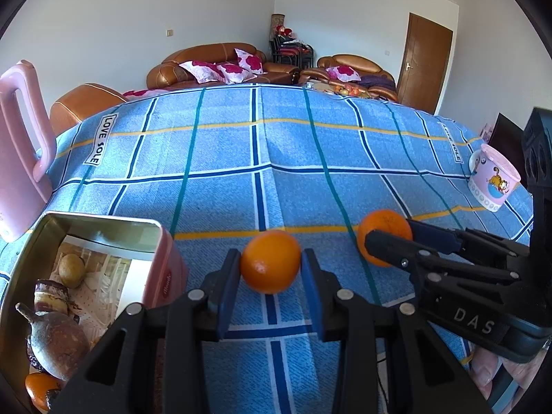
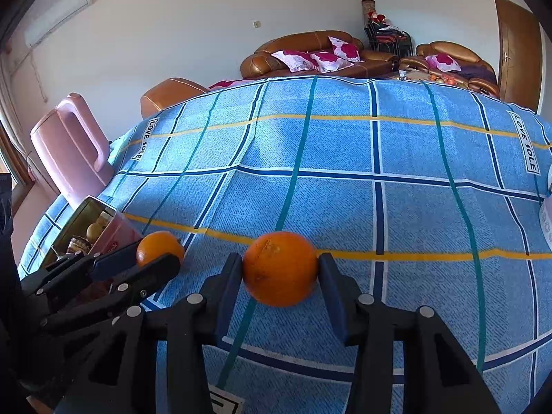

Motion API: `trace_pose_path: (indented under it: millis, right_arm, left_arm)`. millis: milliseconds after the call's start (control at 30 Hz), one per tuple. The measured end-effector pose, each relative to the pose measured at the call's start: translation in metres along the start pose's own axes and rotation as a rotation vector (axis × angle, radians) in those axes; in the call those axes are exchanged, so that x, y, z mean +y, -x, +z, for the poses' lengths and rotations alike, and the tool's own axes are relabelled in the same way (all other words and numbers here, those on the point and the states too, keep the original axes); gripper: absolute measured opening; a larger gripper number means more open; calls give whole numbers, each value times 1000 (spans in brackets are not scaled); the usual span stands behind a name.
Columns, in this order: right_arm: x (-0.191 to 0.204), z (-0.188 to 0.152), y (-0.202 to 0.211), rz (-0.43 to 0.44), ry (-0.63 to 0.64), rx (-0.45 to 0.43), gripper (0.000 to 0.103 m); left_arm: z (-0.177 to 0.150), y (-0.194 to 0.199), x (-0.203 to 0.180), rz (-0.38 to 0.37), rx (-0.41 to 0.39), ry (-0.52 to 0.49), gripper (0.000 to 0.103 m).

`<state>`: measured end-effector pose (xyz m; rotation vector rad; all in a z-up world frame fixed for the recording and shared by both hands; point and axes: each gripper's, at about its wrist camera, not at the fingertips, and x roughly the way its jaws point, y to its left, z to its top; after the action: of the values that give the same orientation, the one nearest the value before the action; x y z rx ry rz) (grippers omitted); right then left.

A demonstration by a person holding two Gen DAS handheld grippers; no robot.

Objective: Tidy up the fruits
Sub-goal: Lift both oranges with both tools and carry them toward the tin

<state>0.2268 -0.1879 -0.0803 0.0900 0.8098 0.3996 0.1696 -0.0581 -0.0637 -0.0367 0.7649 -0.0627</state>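
Observation:
My left gripper (image 1: 270,265) is shut on a small orange (image 1: 270,262), held just over the blue checked tablecloth (image 1: 224,158). My right gripper (image 2: 280,269) is shut on a larger orange (image 2: 280,268); it shows at the right of the left wrist view (image 1: 388,241), gripping that orange (image 1: 383,231). The left gripper and its orange (image 2: 159,246) show at the left of the right wrist view. A pink tin (image 1: 169,269) at the lower left holds a pear, an orange and other fruit.
A pink jug (image 1: 20,158) stands at the table's left edge, behind the tin. A pink cartoon mug (image 1: 493,176) stands at the right edge. Brown sofas and a door are beyond the table.

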Motion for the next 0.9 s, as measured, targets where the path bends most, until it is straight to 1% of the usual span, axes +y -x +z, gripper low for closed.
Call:
trace_pose_path:
  millis: [167,467,900]
  right_arm:
    - [2,-2,6,10,2,-28,48]
    - [6,-5,16,35,17,-66,48]
    - [8,-9,36,42,30,-173,48]
  left_arm:
    - [0,5,3,14,-28,13,38]
    - [-1,9,2,30,-54,7,38]
    - [-1,16,2,48,-90,3,38]
